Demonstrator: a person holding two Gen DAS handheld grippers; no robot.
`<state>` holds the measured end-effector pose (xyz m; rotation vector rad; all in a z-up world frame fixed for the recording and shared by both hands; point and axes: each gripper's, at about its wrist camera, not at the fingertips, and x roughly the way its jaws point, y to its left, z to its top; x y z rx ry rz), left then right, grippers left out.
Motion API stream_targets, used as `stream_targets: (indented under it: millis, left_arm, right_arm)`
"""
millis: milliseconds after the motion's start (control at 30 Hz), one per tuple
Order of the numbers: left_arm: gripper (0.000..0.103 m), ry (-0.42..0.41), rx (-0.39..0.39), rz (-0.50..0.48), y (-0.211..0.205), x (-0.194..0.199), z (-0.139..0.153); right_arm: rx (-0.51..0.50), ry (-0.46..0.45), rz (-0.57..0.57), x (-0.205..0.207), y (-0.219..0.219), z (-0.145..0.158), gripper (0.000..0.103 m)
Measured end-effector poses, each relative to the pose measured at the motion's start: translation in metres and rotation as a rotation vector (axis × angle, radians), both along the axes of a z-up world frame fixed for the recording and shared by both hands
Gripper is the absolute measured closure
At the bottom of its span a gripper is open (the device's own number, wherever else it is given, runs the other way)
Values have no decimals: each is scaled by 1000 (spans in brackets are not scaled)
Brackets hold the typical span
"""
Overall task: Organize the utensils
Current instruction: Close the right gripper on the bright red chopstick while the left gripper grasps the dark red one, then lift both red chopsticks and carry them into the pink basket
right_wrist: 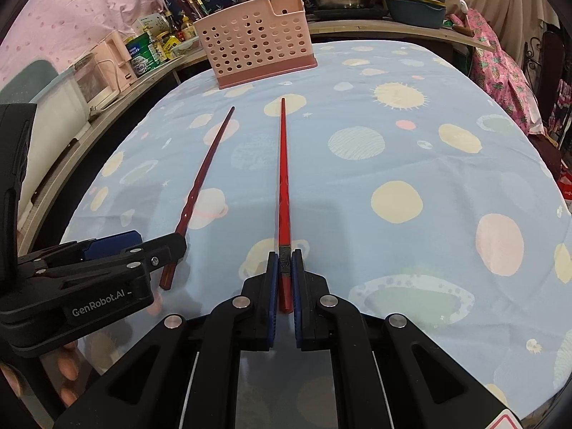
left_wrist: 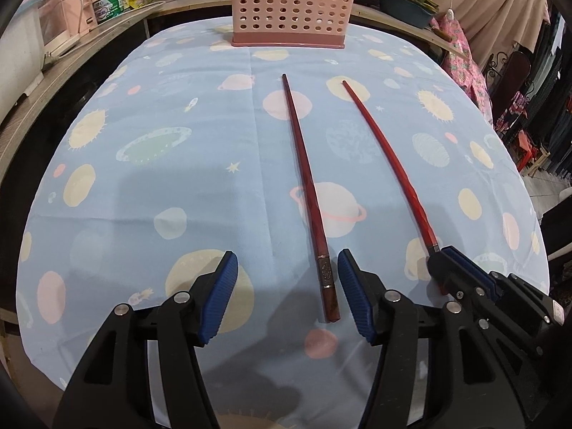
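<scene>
Left wrist view showed the left claw (left_wrist: 287,287) standing wide, its blue pads (left_wrist: 221,295) clear of the dark red chopstick (left_wrist: 307,193) that lay on the bench between them, closer to the right-hand pad. That chopstick ran away from the camera across the blue planet-print cloth (left_wrist: 161,178) toward the pink perforated utensil holder (left_wrist: 289,3) at the far edge of the bench. Just to the right, the right claw (left_wrist: 438,255) was closed on the thick end of the bright red chopstick (left_wrist: 389,157), whose thin end pointed toward the holder as well.

Right wrist view showed the right claw (right_wrist: 285,275) narrow, both pads pressed on the bright red chopstick (right_wrist: 283,178) near its banded end; whether its tip touched the cloth could not be told. At the left, the left claw (right_wrist: 162,250) sat over the thick end of the dark red chopstick (right_wrist: 205,175), which rested on the cloth (right_wrist: 393,164). The holder (right_wrist: 257,43) stood well beyond both tips, with utensils visible behind it. Fingertips (right_wrist: 68,368) of a hand showed at the lower left.
</scene>
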<state>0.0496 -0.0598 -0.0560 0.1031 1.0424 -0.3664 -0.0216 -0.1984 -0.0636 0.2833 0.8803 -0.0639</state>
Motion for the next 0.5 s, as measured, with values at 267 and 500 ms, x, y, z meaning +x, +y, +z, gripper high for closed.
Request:
stream_targets:
  millis: [267, 500]
  left_arm:
    - [77, -5, 7, -9, 1, 1, 1]
    - [96, 16, -11, -11, 4, 2, 1]
  right_arm:
    - [-1, 1, 0, 0, 0, 0, 97]
    - [0, 2, 0, 0, 0, 1, 97]
